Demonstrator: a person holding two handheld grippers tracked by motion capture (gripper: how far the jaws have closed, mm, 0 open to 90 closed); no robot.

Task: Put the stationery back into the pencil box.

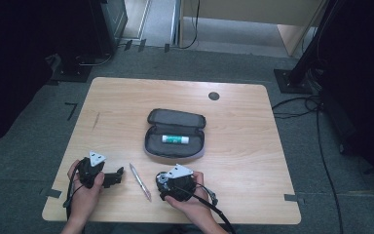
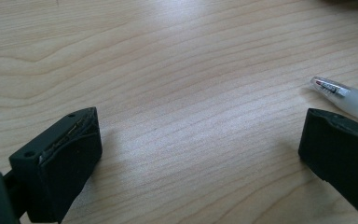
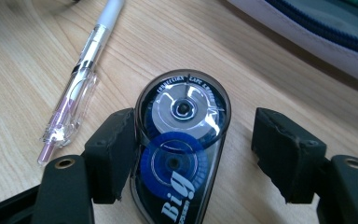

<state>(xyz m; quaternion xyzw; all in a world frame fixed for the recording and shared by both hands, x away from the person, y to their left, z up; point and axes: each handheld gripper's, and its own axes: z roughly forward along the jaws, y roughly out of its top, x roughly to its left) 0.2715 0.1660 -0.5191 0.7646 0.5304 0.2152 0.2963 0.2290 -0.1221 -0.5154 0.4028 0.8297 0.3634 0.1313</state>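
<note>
on wooden table (image 3: 23, 84), correction tape (image 3: 182, 140) lies lengthwise between right hand-held gripper (image 3: 191, 154) jaws.

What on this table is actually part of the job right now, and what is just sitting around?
In use:
- correction tape, lying flat between the right gripper's jaws; one jaw touches it, the other stands apart
- open pencil case, likely where it goes

Lying about:
- pen on the table
- glue stick, inside the case
- left gripper, open over bare wood

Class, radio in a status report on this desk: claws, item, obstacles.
Right claw open astride correction tape, one pad touching. Left claw open, idle. Pen alongside, not blocking.
</note>
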